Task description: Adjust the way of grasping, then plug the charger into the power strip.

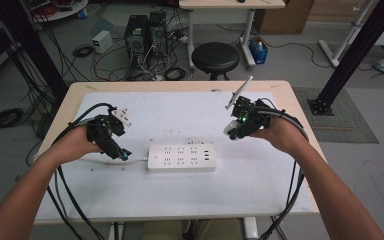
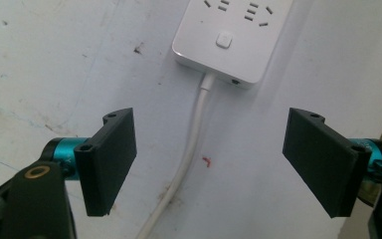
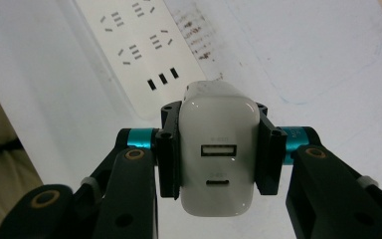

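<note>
A white power strip (image 1: 181, 158) lies in the middle of the white mat (image 1: 190, 200), its white cord (image 2: 186, 164) running off to the left. My left gripper (image 1: 121, 154) hovers just left of the strip, over the cord, open with nothing between its jaws; the strip's switch end (image 2: 231, 35) lies ahead of them. My right gripper (image 1: 232, 131) is held above the mat, right of and beyond the strip, shut on a white USB charger (image 3: 218, 154) whose port face points at the camera. The strip's sockets and USB slots (image 3: 139, 50) lie below and behind the charger.
The wooden table (image 1: 300, 107) ends close to the mat on all sides. Black cables (image 1: 70, 195) trail from both grippers over the front edge. A black stool (image 1: 215, 57), computer towers (image 1: 145, 35) and floor wiring stand beyond the far edge.
</note>
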A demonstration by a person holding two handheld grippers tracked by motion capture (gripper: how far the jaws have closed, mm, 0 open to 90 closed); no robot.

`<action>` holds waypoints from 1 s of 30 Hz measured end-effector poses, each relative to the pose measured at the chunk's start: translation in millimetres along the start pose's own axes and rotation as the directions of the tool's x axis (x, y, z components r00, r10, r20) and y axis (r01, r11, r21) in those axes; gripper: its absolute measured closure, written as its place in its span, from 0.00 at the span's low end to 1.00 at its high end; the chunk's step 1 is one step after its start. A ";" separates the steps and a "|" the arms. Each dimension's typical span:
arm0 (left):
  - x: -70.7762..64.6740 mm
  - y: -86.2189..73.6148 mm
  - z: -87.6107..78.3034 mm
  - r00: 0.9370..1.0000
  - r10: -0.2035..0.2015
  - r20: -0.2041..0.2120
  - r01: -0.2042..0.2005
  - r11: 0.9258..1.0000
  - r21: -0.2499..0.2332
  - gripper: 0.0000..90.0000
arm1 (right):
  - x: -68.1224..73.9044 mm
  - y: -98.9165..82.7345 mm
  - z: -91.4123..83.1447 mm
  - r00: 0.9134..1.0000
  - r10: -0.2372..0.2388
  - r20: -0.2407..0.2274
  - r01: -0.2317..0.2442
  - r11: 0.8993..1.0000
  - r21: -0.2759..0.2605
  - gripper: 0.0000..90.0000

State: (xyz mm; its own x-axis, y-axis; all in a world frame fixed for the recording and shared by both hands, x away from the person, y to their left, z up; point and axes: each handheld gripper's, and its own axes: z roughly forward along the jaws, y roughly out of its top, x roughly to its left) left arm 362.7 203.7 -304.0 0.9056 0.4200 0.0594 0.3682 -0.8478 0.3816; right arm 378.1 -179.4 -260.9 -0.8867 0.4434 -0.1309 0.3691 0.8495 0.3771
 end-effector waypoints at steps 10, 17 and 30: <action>-1.2 -3.2 -2.7 1.000 0.002 -0.006 -0.002 1.000 -0.001 0.24 | 1.9 2.7 3.9 0.999 -0.035 0.006 0.034 0.999 0.040 0.69; 1.5 -4.4 0.2 1.000 0.009 -0.004 -0.009 1.000 0.008 0.24 | 5.7 10.1 9.7 0.998 -0.063 0.016 0.062 0.997 0.049 0.69; 8.3 -6.2 7.4 1.000 0.021 0.002 -0.021 1.000 0.015 0.24 | 10.9 41.1 43.9 0.977 -0.212 -0.024 0.213 0.974 0.073 0.69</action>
State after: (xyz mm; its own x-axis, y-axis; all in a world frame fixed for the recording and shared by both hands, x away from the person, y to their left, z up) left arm 369.5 210.1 -312.6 0.9136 0.4013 0.0659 0.3519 -0.8613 0.3664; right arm 395.8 -127.1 -287.1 -0.9513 0.2464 -0.1853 0.1912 0.9430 0.2724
